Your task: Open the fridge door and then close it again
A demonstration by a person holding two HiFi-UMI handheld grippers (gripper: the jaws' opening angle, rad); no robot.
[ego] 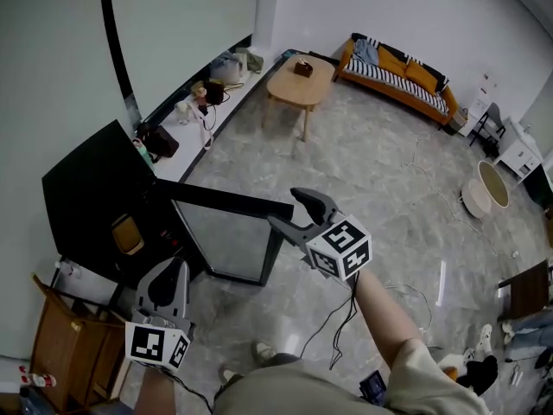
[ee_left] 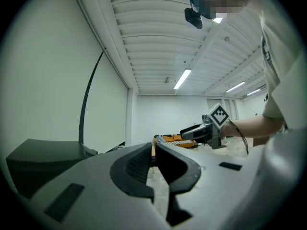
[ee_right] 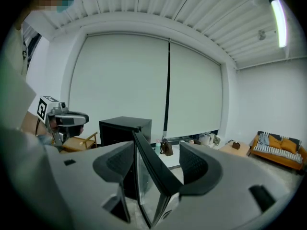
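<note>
The black fridge [ego: 86,193] is standing at the left by the wall, with its door [ego: 226,232] hanging wide open toward the right. The right gripper [ee_right: 156,152] is spreading its jaws wide around the door's free edge, which is sitting between them unsqueezed. The left gripper [ee_left: 154,150] is hovering near the fridge's near side, with its jaws closed on nothing. A wooden table [ego: 298,85] and a striped sofa [ego: 397,76] are sitting far across the room.

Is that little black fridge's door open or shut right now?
Open: the fridge door stands swung well out from the black fridge.
</note>
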